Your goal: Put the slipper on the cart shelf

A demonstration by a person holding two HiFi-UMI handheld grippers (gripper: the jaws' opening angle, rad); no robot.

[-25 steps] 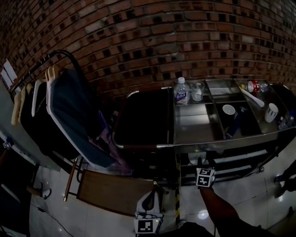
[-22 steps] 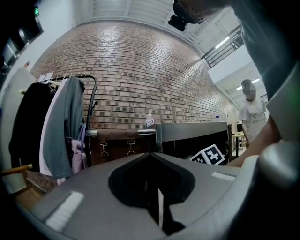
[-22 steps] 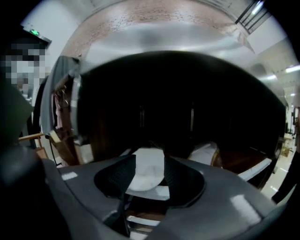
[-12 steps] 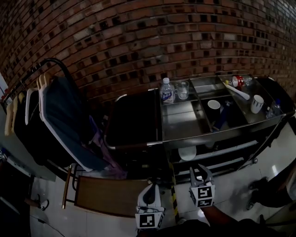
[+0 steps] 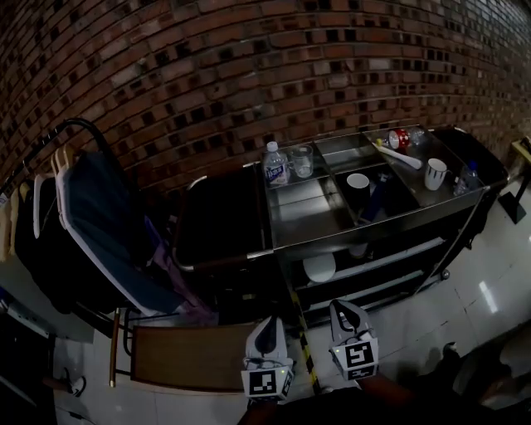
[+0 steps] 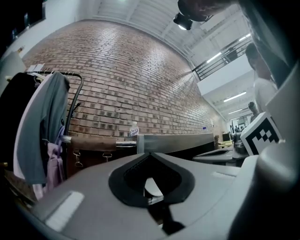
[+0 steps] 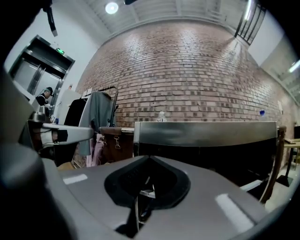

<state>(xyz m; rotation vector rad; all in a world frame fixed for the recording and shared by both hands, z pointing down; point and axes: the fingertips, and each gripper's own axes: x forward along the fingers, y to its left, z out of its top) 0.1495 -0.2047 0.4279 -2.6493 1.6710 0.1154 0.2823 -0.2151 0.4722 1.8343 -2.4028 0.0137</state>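
Head view: dim room, brick wall (image 5: pixel 249 75) across the far side, pale glossy tile floor (image 5: pixel 465 290). A steel cart (image 5: pixel 365 228) stands against the wall on the right, its top split into compartments. On the top are a water bottle (image 5: pixel 275 164) and a clear glass (image 5: pixel 302 160) at the far left, a dark-lined cup (image 5: pixel 358 183) in the middle and a white mug (image 5: pixel 436 173) to the right. The pale slipper (image 5: pixel 319 267) lies on the cart shelf (image 5: pixel 390 261) just under the top, left part. A black bin (image 5: pixel 220 220) sits just left of the cart. A clothes rack (image 5: pixel 75 133) with a blue garment (image 5: pixel 108 224) stands at far left. A brown board (image 5: pixel 182 357) lies on the floor near it. Striped tape (image 5: pixel 303 349) runs on the floor between the grippers. The left gripper (image 5: pixel 270 319) and right gripper (image 5: pixel 342 305) are at the near edge, side by side and well apart from the cart. Both are clenched and empty.

Left gripper view: left gripper (image 6: pixel 150 161) has its jaws together with nothing in them. Past it are the brick wall (image 6: pixel 131 84), a grey garment (image 6: pixel 47 122) on the rack at left, the bottle (image 6: pixel 133 129) and the cart's steel edge (image 6: pixel 173 140). The right gripper's marker cube (image 6: pixel 262 136) is at right.

Right gripper view: right gripper (image 7: pixel 149 161) is also clenched on nothing. The cart edge (image 7: pixel 206 133) fills the middle. Hanging garments (image 7: pixel 96 117) are at left, a ceiling lamp (image 7: pixel 111 8) is above.
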